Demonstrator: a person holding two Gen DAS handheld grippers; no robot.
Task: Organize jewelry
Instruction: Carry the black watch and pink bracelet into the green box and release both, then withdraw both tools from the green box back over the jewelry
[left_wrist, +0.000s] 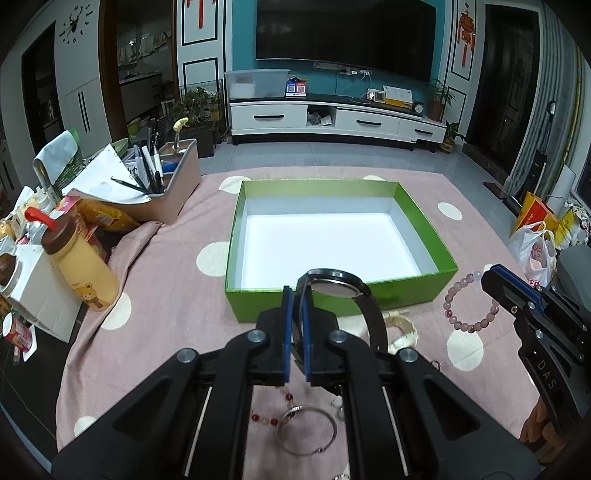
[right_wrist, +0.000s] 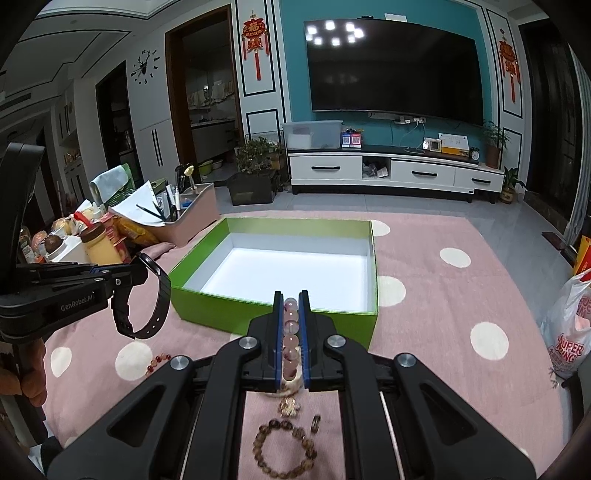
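An open green box (left_wrist: 424, 225) with a white floor stands on the pink dotted cloth; it also shows in the right wrist view (right_wrist: 207, 306). My left gripper (left_wrist: 297, 295) is shut on the strap of a black watch (left_wrist: 338, 286), held just before the box's near wall; the watch (right_wrist: 157, 295) hangs from it in the right wrist view. My right gripper (right_wrist: 291, 299) is shut on a pink bead bracelet (right_wrist: 291, 325), which hangs from it in the left wrist view (left_wrist: 471, 302), right of the box.
On the cloth lie a silver bangle (left_wrist: 308, 430), a red-bead bracelet (left_wrist: 271, 419), a cream bracelet (left_wrist: 400, 328), a brown bead bracelet (right_wrist: 286, 450) and a ring (right_wrist: 316, 422). A pen holder (left_wrist: 173, 181), a yellow bottle (left_wrist: 81, 266) and clutter stand left.
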